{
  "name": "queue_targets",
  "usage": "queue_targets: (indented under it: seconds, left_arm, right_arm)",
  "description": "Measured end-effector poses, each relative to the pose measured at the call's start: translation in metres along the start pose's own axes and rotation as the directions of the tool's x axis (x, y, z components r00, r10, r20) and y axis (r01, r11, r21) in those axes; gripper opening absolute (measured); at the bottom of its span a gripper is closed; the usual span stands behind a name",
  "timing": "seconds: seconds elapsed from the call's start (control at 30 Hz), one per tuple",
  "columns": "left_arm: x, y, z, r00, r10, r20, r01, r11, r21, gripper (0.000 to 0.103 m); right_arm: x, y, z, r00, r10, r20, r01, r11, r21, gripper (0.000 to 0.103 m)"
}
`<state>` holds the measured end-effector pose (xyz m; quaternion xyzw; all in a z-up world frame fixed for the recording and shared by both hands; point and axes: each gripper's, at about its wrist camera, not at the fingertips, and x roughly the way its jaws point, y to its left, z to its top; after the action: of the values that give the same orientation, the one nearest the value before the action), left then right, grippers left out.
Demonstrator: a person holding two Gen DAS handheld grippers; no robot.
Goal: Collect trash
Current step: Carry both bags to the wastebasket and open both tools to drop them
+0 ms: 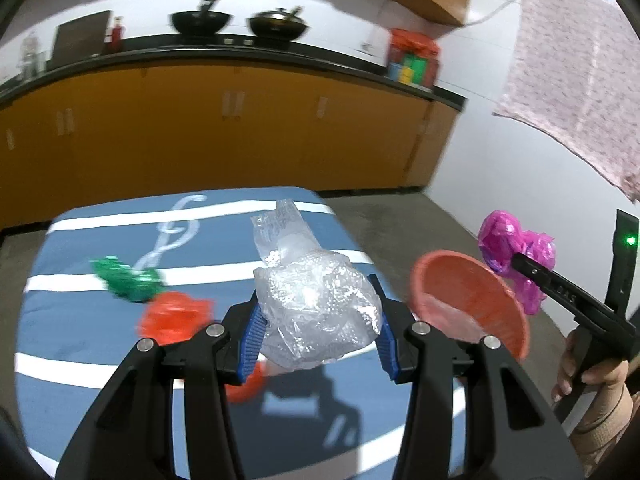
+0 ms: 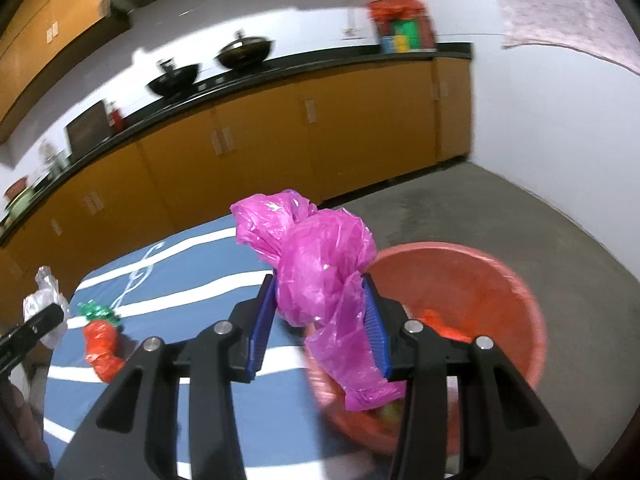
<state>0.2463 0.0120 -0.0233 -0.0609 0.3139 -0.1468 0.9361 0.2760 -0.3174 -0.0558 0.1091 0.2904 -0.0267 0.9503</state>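
My left gripper has its jaws clenched on a crumpled clear plastic bag, the blue ribbed pads pressing into it from both sides while a loose tail of the bag stands up above them. My right gripper has its jaws clamped on a pink plastic bag, which bunches up above the jaws and trails a strip down below them. Just right of and below my right jaws sits the red basin, with what looks like some orange scrap already inside, though the blur makes that hard to confirm. Seen from my left side, the same basin is just to the right of the left jaws, and the right gripper hangs beyond it with the pink bag held over its far rim. Under both jaws spreads the table covered in a blue cloth with white stripes. To the left of my left jaws, resting on the cloth, lie a red plastic wad and, just beyond it, a green foil wrapper; the two appear to touch. Far ahead of the jaws, two black woks stand on a dark countertop over orange cabinets.
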Motion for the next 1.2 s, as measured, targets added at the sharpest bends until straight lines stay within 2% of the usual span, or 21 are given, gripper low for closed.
queue_targets:
  seconds: [0.17, 0.47, 0.83, 1.2]
  left_arm:
    - [0.020, -0.047, -0.005, 0.998, -0.055, -0.030, 0.057, 0.995, 0.078, 0.048]
    - [0.052, -0.088, -0.013, 0.991, -0.095, -0.094, 0.107, 0.985, 0.135, 0.048]
    - [0.080, -0.132, -0.020, 0.977, -0.149, -0.150, 0.179, 0.961, 0.209, 0.048]
    - [0.123, -0.170, -0.025, 0.959, -0.190, -0.210, 0.244, 0.931, 0.273, 0.048]
  right_arm:
    - [-0.010, -0.046, -0.007, 0.998, -0.060, 0.000, 0.060, 0.996, 0.062, 0.042]
    - [-0.005, -0.088, -0.016, 0.994, -0.105, -0.008, 0.106, 0.989, 0.102, 0.042]
    - [0.009, -0.106, -0.012, 0.991, -0.131, -0.013, 0.132, 0.982, 0.132, 0.042]
    - [0.028, -0.120, -0.001, 0.993, -0.119, -0.015, 0.120, 0.981, 0.151, 0.042]
